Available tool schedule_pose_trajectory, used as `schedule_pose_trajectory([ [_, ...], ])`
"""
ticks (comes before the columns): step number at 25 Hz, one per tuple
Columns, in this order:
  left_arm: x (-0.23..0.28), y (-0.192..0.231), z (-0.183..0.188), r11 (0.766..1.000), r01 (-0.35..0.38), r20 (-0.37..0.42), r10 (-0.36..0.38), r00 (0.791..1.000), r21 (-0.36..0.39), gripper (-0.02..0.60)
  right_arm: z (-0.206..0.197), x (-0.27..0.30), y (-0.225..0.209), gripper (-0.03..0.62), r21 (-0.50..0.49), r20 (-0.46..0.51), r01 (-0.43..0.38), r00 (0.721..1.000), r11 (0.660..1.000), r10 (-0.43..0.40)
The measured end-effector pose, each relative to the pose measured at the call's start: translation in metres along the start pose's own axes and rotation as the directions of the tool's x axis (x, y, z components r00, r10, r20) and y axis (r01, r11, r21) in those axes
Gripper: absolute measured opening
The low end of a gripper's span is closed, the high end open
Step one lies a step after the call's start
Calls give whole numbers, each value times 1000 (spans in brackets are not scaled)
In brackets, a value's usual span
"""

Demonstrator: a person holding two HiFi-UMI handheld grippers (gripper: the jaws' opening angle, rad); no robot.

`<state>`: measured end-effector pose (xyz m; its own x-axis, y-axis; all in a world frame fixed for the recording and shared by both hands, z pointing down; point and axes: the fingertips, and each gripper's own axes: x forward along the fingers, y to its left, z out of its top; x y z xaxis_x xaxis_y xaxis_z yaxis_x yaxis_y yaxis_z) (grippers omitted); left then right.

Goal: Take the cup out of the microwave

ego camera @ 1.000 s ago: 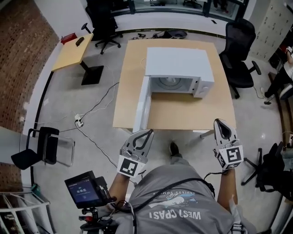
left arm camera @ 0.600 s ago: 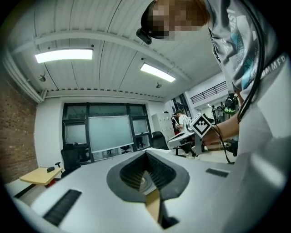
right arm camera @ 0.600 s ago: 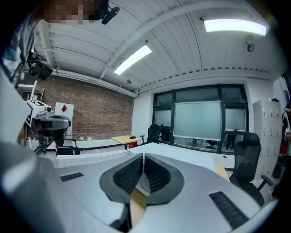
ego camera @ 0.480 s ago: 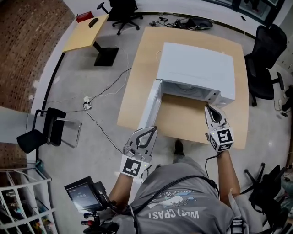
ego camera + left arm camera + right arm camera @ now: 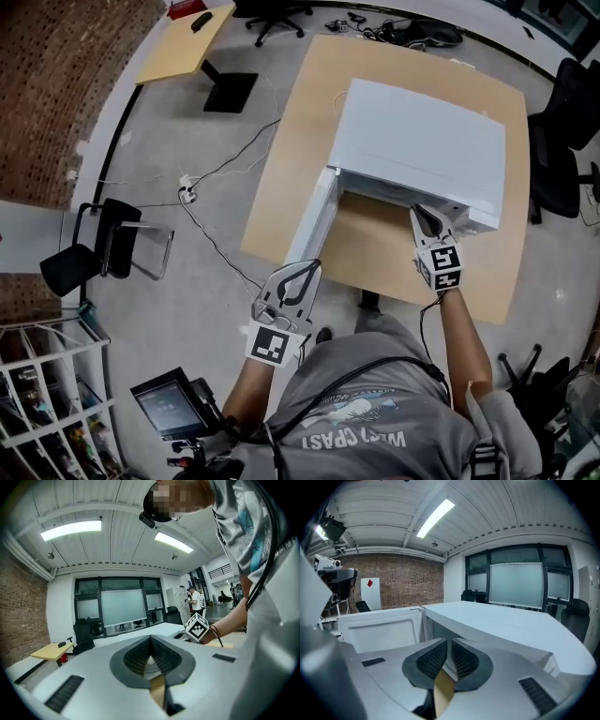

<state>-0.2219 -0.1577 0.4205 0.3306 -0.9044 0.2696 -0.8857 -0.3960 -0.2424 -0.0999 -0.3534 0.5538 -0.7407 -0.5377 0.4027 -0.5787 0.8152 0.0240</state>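
Grey office floor surrounds the wooden table (image 5: 281, 187), where the white microwave (image 5: 422, 131) sits toward the far right corner, its door (image 5: 314, 220) open. Since a second ago the right claw (image 5: 422, 214), closed and empty, has reached the oven's mouth. The left claw (image 5: 302, 270), also closed, waits off the near edge. The cup is probably still inside, unseen.

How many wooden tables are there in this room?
2: the big table bearing the white microwave, and a small table at the head view's top left. More may be hidden outside the view.
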Motion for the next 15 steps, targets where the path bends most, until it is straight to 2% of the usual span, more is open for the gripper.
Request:
schedule_pose_trajectory([
  [5,22,8,-10,1000,-8,-53,7,999,-25,26,-31,42,-15,14,3,-53,-6,999,1000,6],
  [7,30,10,-14,999,-11,-70,9,998,-32,26,-40,59,-23,69,11,-70,-9,998,1000,9],
  [15,53,13,-30,997,-25,-137,16,991,-66,26,-67,119,-51,143,8,-107,7,994,1000,-6],
])
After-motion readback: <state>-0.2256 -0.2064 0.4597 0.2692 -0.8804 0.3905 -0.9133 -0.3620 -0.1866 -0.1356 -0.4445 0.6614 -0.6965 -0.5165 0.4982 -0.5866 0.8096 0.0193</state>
